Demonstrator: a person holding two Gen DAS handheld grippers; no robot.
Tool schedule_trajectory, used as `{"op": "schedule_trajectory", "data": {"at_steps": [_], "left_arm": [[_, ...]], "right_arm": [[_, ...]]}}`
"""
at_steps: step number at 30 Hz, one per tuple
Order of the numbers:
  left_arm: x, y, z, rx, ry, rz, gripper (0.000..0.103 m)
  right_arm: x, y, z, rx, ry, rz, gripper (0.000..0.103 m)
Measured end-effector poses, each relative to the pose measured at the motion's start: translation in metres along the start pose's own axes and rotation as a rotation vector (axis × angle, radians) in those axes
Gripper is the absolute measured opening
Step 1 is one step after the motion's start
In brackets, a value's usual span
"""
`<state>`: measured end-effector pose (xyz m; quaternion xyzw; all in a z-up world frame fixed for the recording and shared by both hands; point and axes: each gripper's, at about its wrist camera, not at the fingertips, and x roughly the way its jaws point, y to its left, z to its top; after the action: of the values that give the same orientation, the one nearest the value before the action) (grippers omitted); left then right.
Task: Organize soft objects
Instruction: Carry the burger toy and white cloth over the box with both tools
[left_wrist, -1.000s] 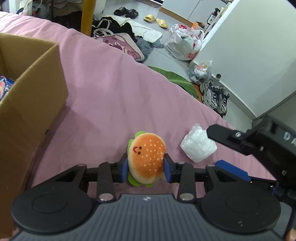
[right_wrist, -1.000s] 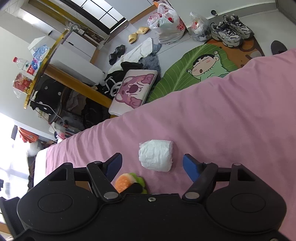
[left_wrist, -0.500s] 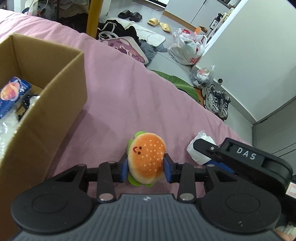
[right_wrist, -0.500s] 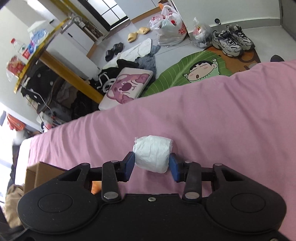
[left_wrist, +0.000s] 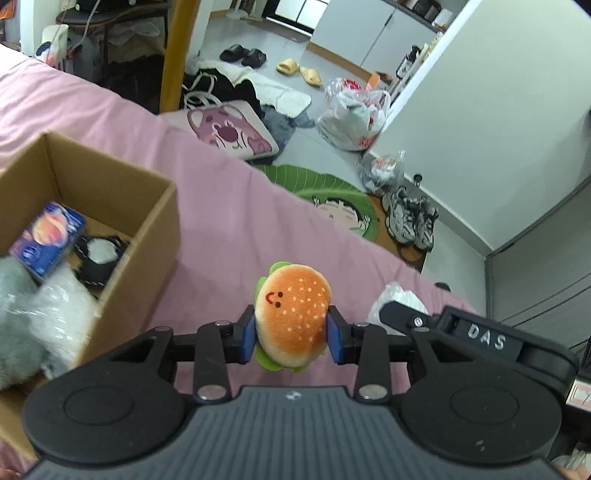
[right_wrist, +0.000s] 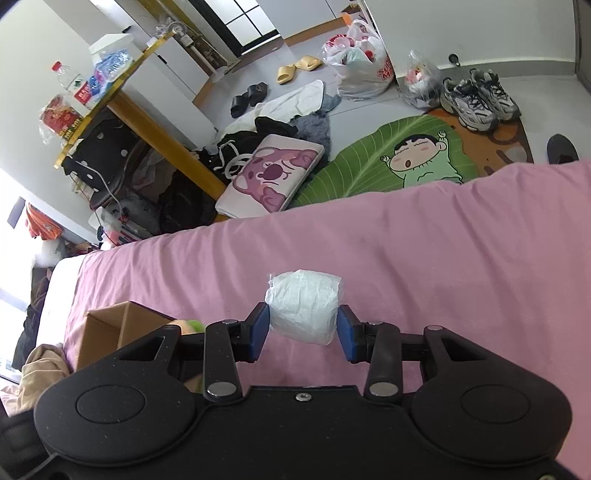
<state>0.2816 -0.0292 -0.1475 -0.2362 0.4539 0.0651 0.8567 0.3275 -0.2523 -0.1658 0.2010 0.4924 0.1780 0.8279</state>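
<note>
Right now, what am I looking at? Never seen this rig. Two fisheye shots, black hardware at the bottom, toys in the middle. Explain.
There is no robot arm here. A person holds a handheld two-finger claw in each hand, and each claw carries a fisheye camera looking forward along its fingers. The black hardware at the bottom of each picture is that claw's own body.

In the left wrist view, the left claw is shut on a plush burger. To its left stands an open cardboard box already holding some items. The right claw's body intrudes at lower right.

In the right wrist view, the right claw is shut on a white wrapped bundle.

Beneath both lies a pink bedsheet. The cluttered floor beyond is only background.
</note>
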Motion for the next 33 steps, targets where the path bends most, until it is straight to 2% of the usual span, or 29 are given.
{"op": "schedule_trajectory", "data": {"at_steps": [17,33], "left_arm": [[-0.088,0.032,0.032,0.021,-0.085,-0.007,0.037],[-0.120,0.090,0.065,-0.007,-0.142,0.047,0.037]], "right_arm": [[-0.045,0.040,-0.005,-0.097,-0.036,0.072,0.039],[-0.053,0.076,-0.014,-0.152,-0.073,0.146,0.040]]}}
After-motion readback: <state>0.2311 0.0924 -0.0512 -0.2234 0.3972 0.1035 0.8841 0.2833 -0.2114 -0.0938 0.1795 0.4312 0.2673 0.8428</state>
